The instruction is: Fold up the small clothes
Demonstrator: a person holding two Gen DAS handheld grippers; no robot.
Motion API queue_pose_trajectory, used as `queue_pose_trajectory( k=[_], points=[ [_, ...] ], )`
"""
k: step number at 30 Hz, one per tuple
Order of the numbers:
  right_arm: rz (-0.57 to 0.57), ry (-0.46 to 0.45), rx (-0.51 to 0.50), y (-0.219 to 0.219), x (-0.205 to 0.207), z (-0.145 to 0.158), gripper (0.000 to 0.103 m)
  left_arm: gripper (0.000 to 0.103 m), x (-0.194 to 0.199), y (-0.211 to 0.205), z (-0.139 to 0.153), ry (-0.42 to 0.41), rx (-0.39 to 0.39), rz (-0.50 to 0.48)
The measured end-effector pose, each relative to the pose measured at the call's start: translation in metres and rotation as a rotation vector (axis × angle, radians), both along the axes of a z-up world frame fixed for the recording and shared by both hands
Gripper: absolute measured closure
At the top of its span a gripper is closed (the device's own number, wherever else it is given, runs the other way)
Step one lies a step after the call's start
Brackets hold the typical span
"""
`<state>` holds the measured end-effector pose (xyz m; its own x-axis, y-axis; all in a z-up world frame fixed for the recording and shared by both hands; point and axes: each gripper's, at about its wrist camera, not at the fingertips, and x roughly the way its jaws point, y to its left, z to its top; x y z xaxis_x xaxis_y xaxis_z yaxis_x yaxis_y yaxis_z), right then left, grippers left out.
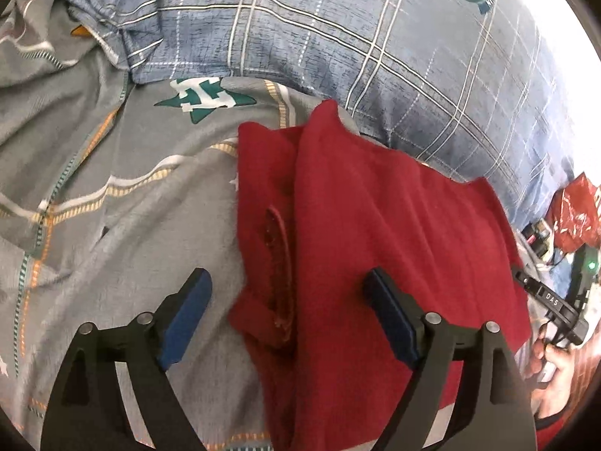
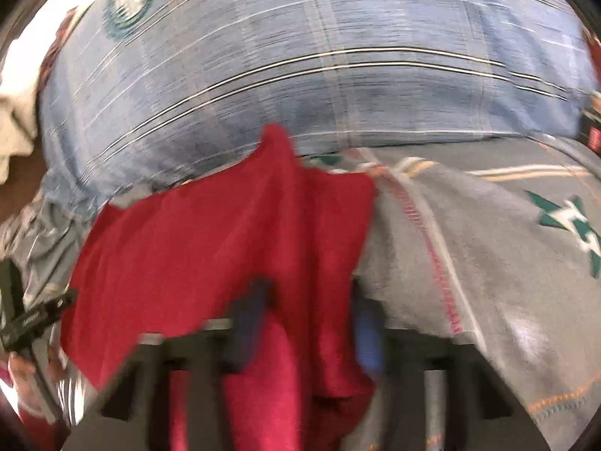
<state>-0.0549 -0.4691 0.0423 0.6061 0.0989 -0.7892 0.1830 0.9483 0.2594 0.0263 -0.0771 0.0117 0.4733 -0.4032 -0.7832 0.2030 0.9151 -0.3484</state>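
Observation:
A small red garment (image 1: 375,225) lies partly folded on a grey patterned bedsheet (image 1: 131,206). A pocket slit shows near its left edge. My left gripper (image 1: 289,293) is open just above the garment's near left part, one blue pad over the sheet and one over the red cloth, holding nothing. In the blurred right wrist view the red garment (image 2: 225,233) fills the lower middle and a fold of it runs between the fingers of my right gripper (image 2: 311,323). The blur hides whether the jaws pinch the cloth.
A blue plaid pillow (image 1: 375,56) lies behind the garment, also in the right wrist view (image 2: 319,75). The other gripper and hand (image 1: 556,308) show at the right edge, with a red bag (image 1: 578,218) beyond. White cloth (image 2: 15,127) lies at the left.

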Motion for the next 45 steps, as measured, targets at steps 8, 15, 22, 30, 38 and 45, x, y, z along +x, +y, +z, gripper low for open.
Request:
queue_pose_trajectory(
  k=[8,15,22,30,38,45],
  points=[
    [-0.001,-0.052,-0.054,0.007,-0.029,0.033,0.089,0.018,-0.001,0.001,0.001,-0.004,0.028,-0.013],
    [-0.015,0.015,-0.114,0.009,-0.024,0.019,0.089,0.018,-0.002,0.002,0.002,-0.009,0.043,-0.026],
    [-0.031,0.019,-0.138,0.01,-0.033,0.022,0.09,0.018,-0.006,0.005,0.004,0.004,0.039,-0.031],
    [-0.069,-0.179,-0.155,0.049,-0.052,0.076,0.048,0.018,-0.008,0.016,0.006,0.04,-0.007,-0.025],
    [0.346,-0.01,-0.045,0.202,0.063,0.028,0.052,0.017,-0.017,0.019,0.005,0.053,0.017,-0.071],
    [0.413,0.082,-0.14,0.27,0.125,-0.009,0.047,0.009,-0.011,0.029,-0.001,0.062,-0.023,-0.044]
  ],
)
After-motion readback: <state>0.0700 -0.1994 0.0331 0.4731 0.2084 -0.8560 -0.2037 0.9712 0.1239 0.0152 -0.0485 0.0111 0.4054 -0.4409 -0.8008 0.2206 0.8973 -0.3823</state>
